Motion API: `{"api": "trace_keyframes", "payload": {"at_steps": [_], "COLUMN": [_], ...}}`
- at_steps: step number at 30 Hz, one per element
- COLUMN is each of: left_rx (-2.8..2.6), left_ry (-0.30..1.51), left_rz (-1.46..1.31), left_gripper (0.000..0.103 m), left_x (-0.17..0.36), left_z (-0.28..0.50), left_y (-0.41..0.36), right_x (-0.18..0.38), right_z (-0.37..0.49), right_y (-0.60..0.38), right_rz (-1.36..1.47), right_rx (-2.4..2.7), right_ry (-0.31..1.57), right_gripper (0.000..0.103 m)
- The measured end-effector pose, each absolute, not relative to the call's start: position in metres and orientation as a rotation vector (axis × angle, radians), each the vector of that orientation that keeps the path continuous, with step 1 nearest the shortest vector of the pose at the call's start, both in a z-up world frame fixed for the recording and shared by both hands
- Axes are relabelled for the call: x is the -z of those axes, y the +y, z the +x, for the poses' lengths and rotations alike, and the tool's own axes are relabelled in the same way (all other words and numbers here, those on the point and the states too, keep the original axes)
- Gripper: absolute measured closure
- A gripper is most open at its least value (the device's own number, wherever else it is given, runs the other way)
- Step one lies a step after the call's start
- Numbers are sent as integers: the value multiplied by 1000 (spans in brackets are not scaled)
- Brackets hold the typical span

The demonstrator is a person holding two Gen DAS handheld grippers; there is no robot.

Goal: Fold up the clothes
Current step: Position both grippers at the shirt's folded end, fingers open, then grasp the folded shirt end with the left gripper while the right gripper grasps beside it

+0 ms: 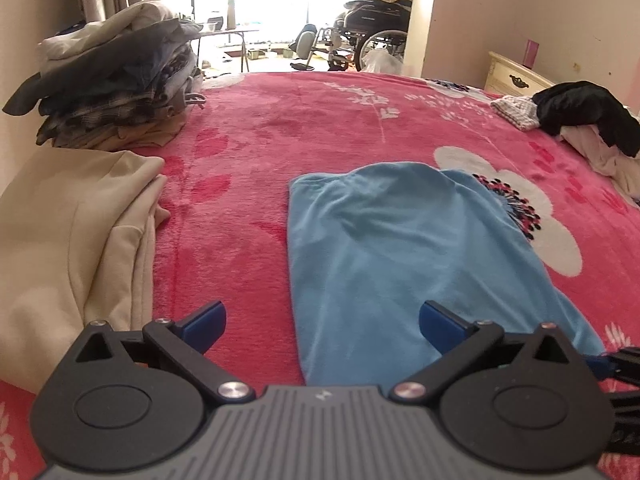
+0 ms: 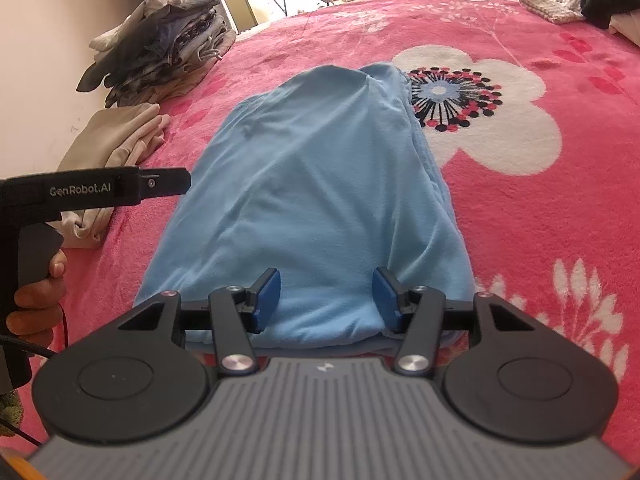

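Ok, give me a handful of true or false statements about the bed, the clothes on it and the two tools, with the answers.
1. The light blue garment lies on a pink floral blanket. True.
2. The left tool is clamped on the blue garment. False: its jaws stand wide apart and hold nothing.
3. A stack of folded clothes sits at the far left of the bed. True.
4. The cream garment lies on top of the blue one. False: it lies apart, to its left.
5. The right tool hangs over the black garment. False: it is at the blue garment's near edge.
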State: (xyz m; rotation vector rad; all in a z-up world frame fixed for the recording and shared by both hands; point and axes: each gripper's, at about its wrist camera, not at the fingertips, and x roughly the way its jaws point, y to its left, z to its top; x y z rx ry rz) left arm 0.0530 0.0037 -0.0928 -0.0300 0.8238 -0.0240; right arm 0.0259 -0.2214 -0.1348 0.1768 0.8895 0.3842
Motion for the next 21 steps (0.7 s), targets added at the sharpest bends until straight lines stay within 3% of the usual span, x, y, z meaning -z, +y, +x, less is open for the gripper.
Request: {"api": "trace_keyframes", "payload": {"at_steps": [6, 11, 16, 21], "left_rx": [54, 95, 184, 205], "left_ry": [822, 848, 920, 931], "left_rz": [-37, -123, -153, -157], "left_gripper": [0, 4, 28, 40], "left_x": [98, 106, 120, 131], "left_z": [56, 68, 80, 94], "left_y": [16, 32, 36, 37], "right_x": [103, 105, 146, 170], "right_z": [26, 57, 99, 125], "right_y": [-255, -298, -321, -325], "right_rz": [324, 465, 640, 728], "right_rx": [-378, -362, -421, -487], "right_ry": [745, 767, 911, 971], "right_gripper": [52, 50, 50, 50]}}
